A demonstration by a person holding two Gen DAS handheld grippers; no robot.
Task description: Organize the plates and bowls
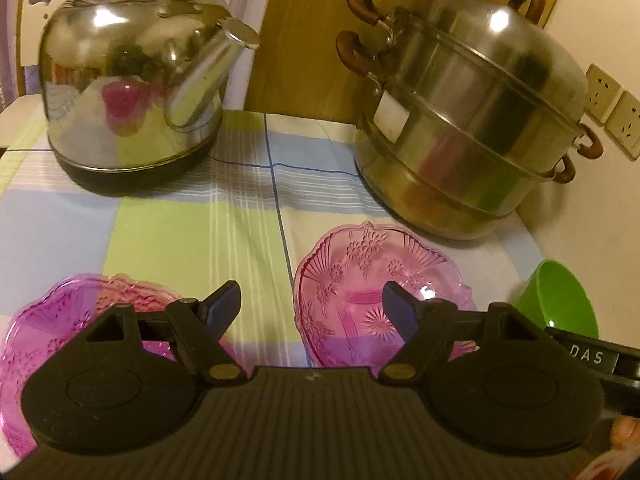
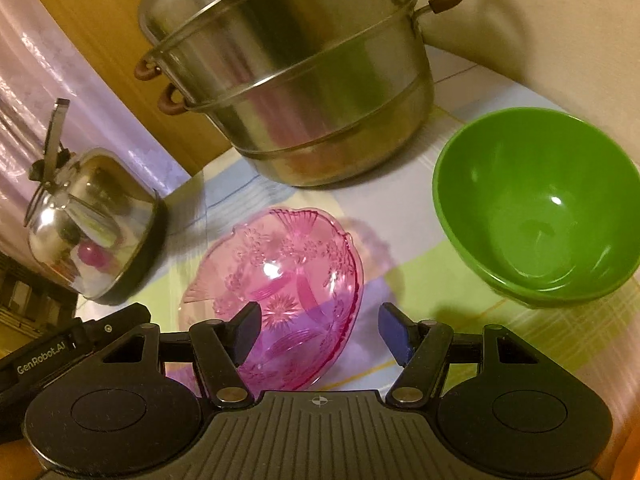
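Second pink plate, left view only

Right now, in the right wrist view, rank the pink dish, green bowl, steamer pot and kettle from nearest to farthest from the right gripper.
1. Pink dish, under the open right gripper, left of centre.
2. Green bowl, to the right.
3. Kettle, far left, and steamer pot, behind: too close to call.

Two pink dishes, one green bowl, kettle, steamer
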